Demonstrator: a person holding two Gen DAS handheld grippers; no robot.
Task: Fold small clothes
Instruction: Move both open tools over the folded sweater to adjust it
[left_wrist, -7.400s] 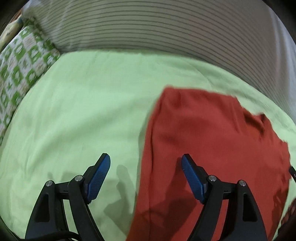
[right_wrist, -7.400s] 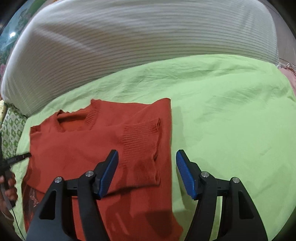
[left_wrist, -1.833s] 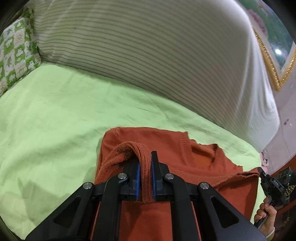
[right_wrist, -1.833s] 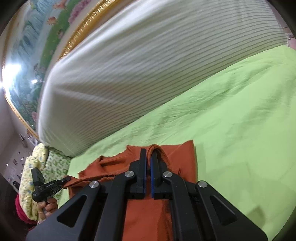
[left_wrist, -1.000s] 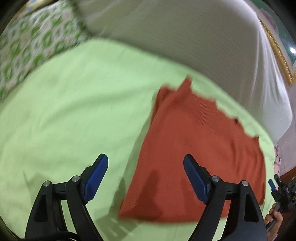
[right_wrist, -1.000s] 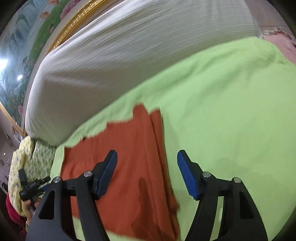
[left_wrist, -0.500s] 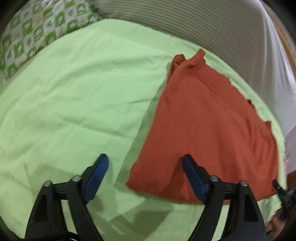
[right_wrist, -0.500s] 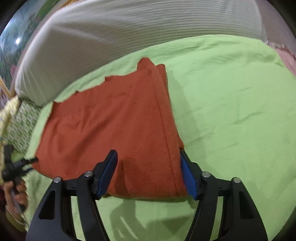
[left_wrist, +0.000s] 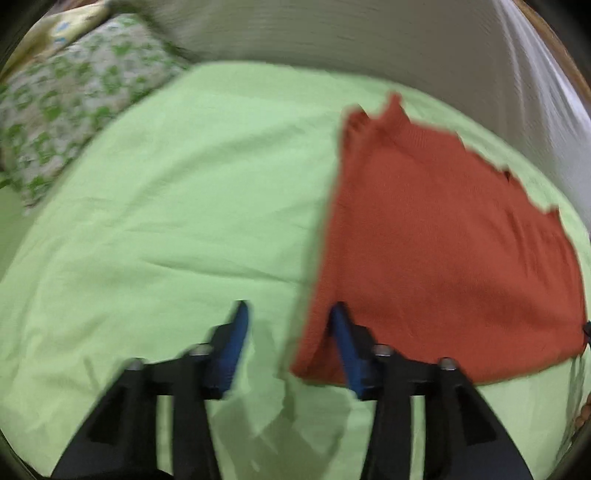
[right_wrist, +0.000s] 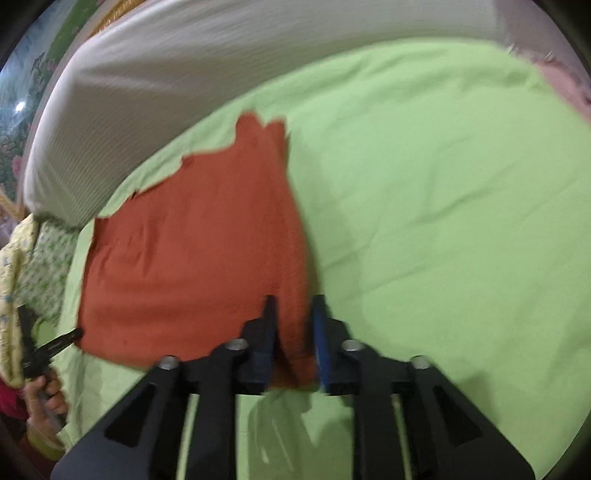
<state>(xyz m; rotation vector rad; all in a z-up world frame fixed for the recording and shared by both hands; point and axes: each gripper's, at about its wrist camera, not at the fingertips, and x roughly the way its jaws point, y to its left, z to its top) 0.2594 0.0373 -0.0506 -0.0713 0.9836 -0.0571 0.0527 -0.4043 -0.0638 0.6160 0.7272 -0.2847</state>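
Observation:
A rust-orange knitted sweater (left_wrist: 443, 236) lies folded flat on the light green bed sheet (left_wrist: 177, 206). In the left wrist view my left gripper (left_wrist: 288, 314) is partly open and empty at the sweater's near left corner, its right finger at the cloth's edge. In the right wrist view the sweater (right_wrist: 192, 258) fills the left half. My right gripper (right_wrist: 291, 306) has narrowed around the sweater's near right edge, with a gap still between the pads and cloth between them. Both views are blurred.
A striped white bolster (left_wrist: 369, 40) runs along the far side of the bed and also shows in the right wrist view (right_wrist: 192, 74). A green patterned pillow (left_wrist: 66, 107) lies at the far left. A hand with the other gripper (right_wrist: 40, 354) shows at the left edge.
Both grippers have narrowed from wide open over the last half second. The right one now straddles the sweater's near right edge. The left one has shifted toward the near left corner.

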